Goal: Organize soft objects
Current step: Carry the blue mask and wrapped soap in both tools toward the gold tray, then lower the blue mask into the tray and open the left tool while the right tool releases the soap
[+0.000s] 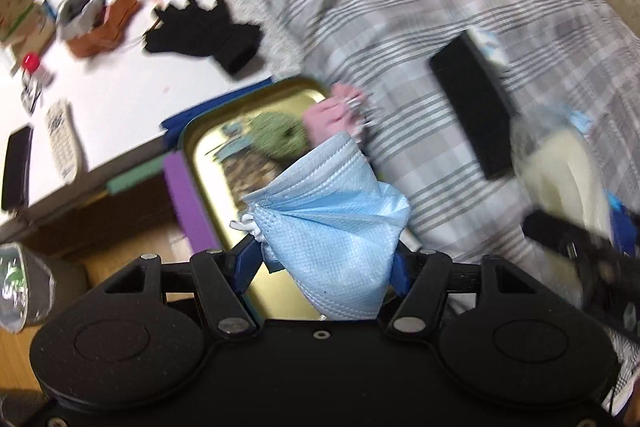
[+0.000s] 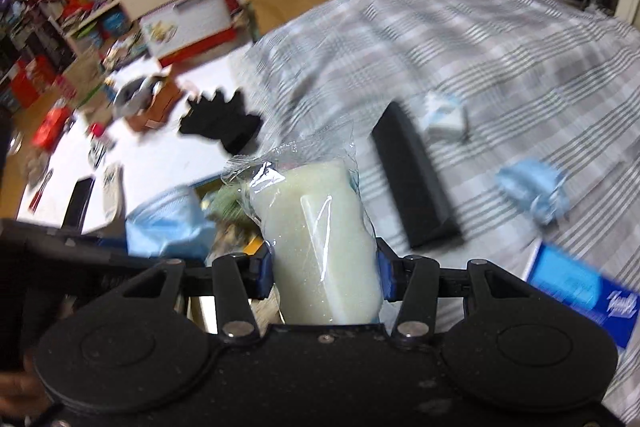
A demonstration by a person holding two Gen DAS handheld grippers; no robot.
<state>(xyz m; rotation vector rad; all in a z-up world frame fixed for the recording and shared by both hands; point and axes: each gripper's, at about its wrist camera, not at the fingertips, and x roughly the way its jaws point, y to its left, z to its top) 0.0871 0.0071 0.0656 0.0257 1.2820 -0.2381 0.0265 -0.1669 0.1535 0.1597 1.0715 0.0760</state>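
My left gripper [image 1: 326, 259] is shut on a light blue face mask [image 1: 332, 223] and holds it over a gold tin tray [image 1: 208, 163]. A green knitted object [image 1: 278, 139] and a pink soft object [image 1: 332, 115] lie in the tray. My right gripper [image 2: 324, 267] is shut on a pale yellow sponge in a clear wrapper [image 2: 320, 239]; the sponge also shows in the left wrist view [image 1: 560, 179]. Black gloves [image 1: 204, 31] lie on the white table [image 1: 120, 99]. Another blue mask [image 2: 532, 191] and a crumpled white-blue object [image 2: 444, 119] lie on the plaid blanket [image 2: 480, 47].
A black rectangular box [image 1: 476, 115] lies on the blanket, and a blue box [image 2: 580, 295] at its right edge. The table holds a remote [image 1: 60, 143], a phone [image 1: 16, 167], a red-capped bottle [image 1: 34, 67] and a brown holder [image 1: 100, 23]. Cluttered shelves [image 2: 80, 7] stand behind.
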